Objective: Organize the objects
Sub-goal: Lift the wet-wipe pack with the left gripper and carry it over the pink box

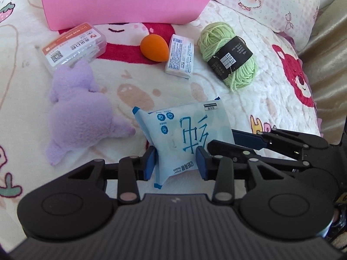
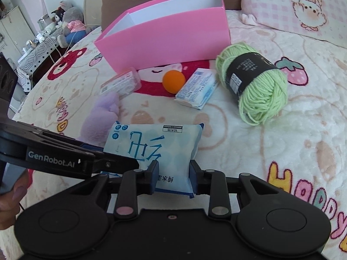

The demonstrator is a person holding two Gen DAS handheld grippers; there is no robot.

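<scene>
Wipes pack point(image 1: 184, 134) held over bed blanket point(image 1: 151, 91) | left gripper point(image 1: 176, 162) fingers clamp its near end | right gripper point(image 2: 173, 177) fingers clamp it too | pink box point(image 2: 169, 34) beyond, open, behind yarn point(image 2: 253, 82)

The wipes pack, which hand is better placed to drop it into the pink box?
Probably the left. Both tongs, left and right, pinch the wipes pack, but the pink box lies ahead and leftward.
</scene>
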